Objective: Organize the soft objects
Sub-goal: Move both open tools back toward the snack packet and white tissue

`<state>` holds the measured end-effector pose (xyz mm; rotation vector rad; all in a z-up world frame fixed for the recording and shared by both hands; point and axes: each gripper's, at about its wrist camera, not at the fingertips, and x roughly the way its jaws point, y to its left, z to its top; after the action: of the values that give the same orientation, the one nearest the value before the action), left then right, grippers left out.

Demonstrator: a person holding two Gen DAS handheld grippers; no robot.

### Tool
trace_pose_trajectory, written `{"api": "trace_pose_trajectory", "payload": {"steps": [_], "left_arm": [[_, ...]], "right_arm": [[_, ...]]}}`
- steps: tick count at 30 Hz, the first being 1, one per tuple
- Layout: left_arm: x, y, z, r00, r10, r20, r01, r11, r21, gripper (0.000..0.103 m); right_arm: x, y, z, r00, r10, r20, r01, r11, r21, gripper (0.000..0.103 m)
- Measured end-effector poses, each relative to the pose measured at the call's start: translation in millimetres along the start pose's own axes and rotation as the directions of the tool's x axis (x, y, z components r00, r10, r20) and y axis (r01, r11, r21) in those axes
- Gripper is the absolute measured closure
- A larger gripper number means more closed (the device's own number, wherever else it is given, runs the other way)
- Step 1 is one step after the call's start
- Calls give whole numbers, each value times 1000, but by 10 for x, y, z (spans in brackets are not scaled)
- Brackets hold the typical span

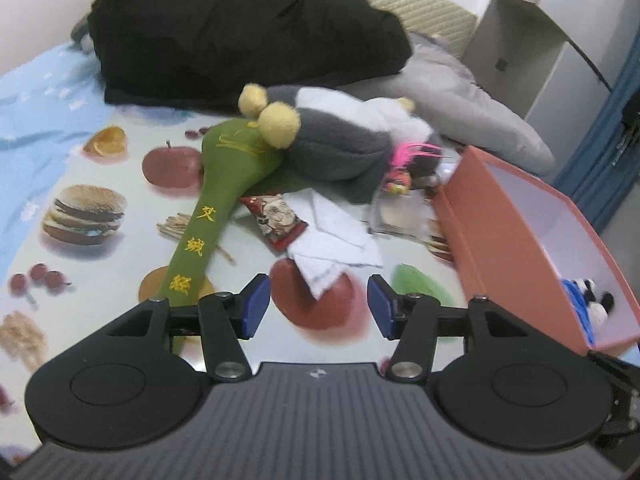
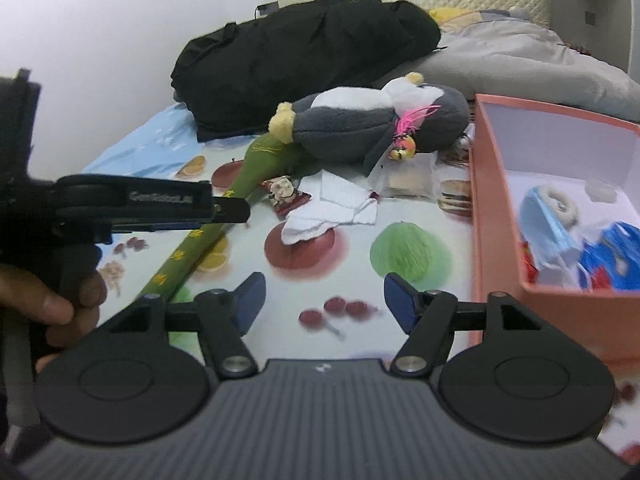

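Several soft things are already sitting in the orange box (image 2: pixel 496 216): a blue face mask (image 2: pixel 546 226) and a small panda toy (image 1: pixel 596 302). We are judging the job partly done. Still waiting ahead of our tongs are the white cloth (image 1: pixel 336 248), the green moxa hammer (image 1: pixel 216 200) and the grey penguin plush (image 2: pixel 360 124). We are holding the left gripper (image 1: pixel 318 306) and right gripper (image 2: pixel 324 302) with jaws apart, gripping nothing. The hammer is lying with its long axis running diagonally, head away from us under the penguin, handle reaching back beside the left gripper.
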<state>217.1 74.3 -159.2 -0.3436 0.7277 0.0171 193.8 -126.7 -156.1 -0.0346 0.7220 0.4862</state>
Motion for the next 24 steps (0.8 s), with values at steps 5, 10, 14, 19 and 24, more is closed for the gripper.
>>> {"api": "trace_pose_trajectory", "payload": {"steps": [5,10,14,19,24], "left_arm": [[476,176,141,1000,1,-16,-2,999,-32,43],[807,301,254,999,-1,-32,-1,999,-44,43],[1002,355,324,999,-5,-45,2,998,-64,43],[1155,367,388,999,21,-42,-24,997,-69,43],[1231,352,431,999,47,-27,-49,996,-74,43]], "right_arm": [[473,-64,98,1000,9,1,-9,1000,-19,35],[935,-143,194,1000,10,0,-10,999,-36,35],[1259,-152,263,1000,6,-9,-7,997,-78,35],[1536,-146,341,1000,18,-4,-18,992,-128,35],[1738,-156,367,999,43,-26,-46,988,-150,36]]}}
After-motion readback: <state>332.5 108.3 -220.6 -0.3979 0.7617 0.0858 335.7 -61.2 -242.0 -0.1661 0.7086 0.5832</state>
